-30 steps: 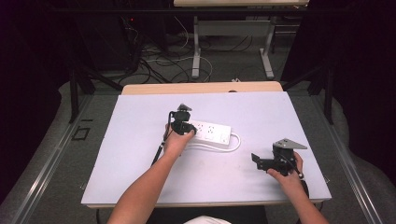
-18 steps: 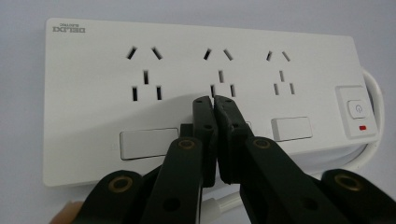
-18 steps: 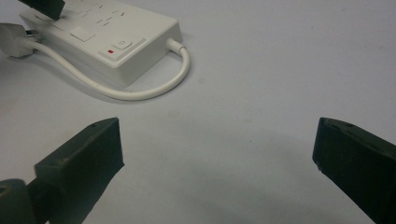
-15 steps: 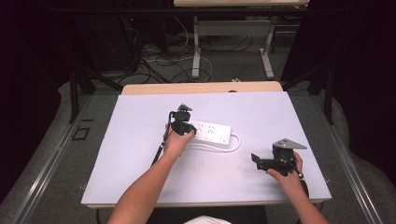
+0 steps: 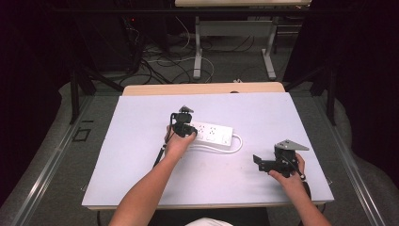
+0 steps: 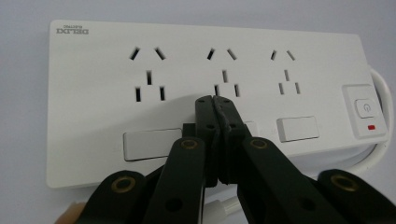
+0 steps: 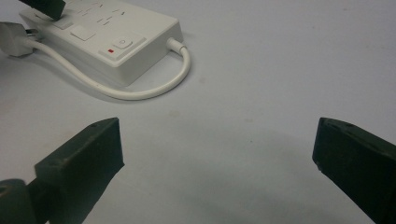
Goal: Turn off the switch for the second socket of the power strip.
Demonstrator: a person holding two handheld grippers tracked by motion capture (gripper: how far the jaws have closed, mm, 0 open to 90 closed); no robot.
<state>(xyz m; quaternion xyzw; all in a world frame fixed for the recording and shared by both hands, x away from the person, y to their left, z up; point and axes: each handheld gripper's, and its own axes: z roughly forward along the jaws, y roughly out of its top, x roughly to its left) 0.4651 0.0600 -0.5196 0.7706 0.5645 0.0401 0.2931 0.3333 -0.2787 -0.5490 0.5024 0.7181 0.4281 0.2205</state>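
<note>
A white power strip with three sockets lies in the middle of the table. In the left gripper view the strip has a switch with a red light at its right end. My left gripper is shut with nothing between its jaws, its tips just below the middle socket. Whether they touch the strip I cannot tell. From above, the left gripper sits at the strip's left end. My right gripper stands wide open over bare table, right of and nearer than the strip. In the high view it points left.
The strip's white cable loops out from the switch end and runs back along its near side to a plug. A wooden table edge borders the far side. Cables and table legs stand on the floor beyond.
</note>
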